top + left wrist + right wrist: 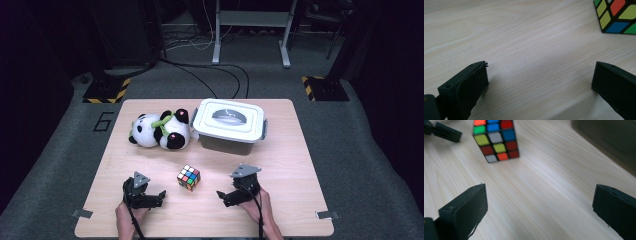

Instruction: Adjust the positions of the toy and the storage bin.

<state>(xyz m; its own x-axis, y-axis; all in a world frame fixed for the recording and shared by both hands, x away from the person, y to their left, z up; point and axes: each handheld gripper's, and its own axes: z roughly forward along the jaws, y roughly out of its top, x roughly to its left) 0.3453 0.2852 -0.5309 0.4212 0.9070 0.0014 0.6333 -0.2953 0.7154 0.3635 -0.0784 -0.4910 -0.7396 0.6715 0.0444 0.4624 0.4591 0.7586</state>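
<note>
- Multicoloured plastic: one puzzle cube (189, 177) sits on the pale wooden bench (280, 150), near its front edge, midway between the person's two grippers and touching neither.
- Left gripper (159, 195) rests to the cube's left, jaws spread wide, bare bench between them; in the left gripper view the cube (616, 16) lies off to the far right.
- Right gripper (223, 196) lies to the cube's right, jaws at full spread and holding nothing; the cube (495, 140) stands ahead and left of them.
- Judged by looks, the cube is light, rigid and smooth-faced, so slippery; its layers could twist. Best taken across two opposite flat faces, not on corners.
- Count: one cube, two grippers, one plush panda (160, 130) far left, one lidded grey box (230, 125) far centre.
</note>
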